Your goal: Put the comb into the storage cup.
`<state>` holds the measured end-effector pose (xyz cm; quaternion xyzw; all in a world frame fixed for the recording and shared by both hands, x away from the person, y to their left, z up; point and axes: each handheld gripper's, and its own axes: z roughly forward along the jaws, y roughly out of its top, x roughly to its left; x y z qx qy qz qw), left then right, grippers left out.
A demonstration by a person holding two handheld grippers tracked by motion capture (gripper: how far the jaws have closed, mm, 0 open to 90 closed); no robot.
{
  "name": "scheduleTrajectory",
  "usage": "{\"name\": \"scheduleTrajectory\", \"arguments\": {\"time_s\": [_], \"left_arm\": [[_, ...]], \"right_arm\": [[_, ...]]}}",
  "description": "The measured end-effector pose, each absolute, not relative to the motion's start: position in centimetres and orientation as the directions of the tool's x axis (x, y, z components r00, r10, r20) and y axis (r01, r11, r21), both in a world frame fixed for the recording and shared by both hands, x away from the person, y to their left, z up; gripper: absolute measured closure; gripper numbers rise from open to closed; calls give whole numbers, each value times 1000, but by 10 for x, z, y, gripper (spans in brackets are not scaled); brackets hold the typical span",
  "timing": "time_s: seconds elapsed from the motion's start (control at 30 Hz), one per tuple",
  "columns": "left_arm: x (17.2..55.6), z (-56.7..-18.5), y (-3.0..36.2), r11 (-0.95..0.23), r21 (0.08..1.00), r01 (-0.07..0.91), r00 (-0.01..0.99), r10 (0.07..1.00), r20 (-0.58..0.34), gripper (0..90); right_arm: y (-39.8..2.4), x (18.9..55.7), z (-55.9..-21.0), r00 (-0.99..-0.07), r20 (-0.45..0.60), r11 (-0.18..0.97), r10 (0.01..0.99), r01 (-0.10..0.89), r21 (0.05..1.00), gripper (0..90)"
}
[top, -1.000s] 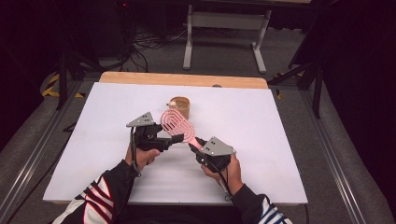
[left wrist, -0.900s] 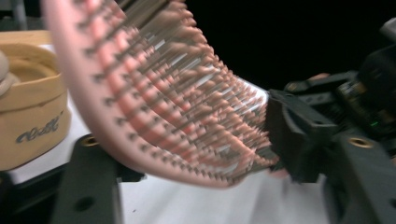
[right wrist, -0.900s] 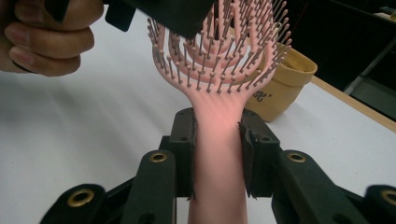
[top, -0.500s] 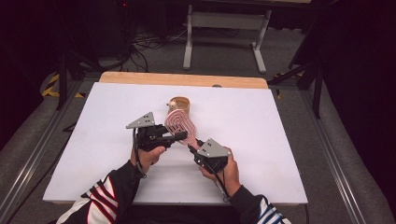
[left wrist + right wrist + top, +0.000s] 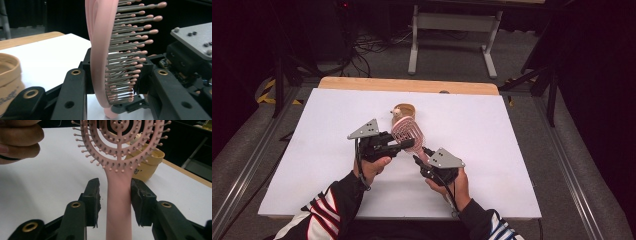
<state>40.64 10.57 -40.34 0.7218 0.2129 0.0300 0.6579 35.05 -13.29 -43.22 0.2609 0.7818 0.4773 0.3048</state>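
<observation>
The pink plastic paddle hairbrush (image 5: 408,134), with its open looped head and rows of ball-tipped bristles, is held up off the white table (image 5: 522,135) between the two hand-held tools, near the middle of the board. The left gripper (image 5: 406,144) has closed in from the side and now clamps the brush head: in the left gripper view the curved pink rim (image 5: 100,62) runs up between the black jaws, one pad against the smooth back and the other against the bristle tips. The right gripper (image 5: 418,161) sits at the other end, below the head. In the right gripper view the straight pink handle (image 5: 118,202) stands upright between its jaws; they have just been easing apart, so a clear gap shows on one side of the handle, while the other pad lies right against it or nearly so. The handle is between the pads rather than squeezed by them. Just behind the brush head, a small tan cup-shaped container (image 5: 403,109) stands on the table; the head overlaps it from above, though I cannot tell whether they touch.
</observation>
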Motion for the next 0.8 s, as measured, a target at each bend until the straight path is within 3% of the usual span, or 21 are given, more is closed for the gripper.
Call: {"name": "scheduleTrajectory", "arguments": {"time_s": [0.43,0.8], "left_arm": [[404,-400,123,-29,968,248,890,401,-216,636],[404,-396,135,-40,974,222,878,442,-182,637]], "right_arm": [[-149,345,-430,-659,-243,382,712,74,921,323],[-169,344,-428,-613,-272,355,742,15,935,236]]}}
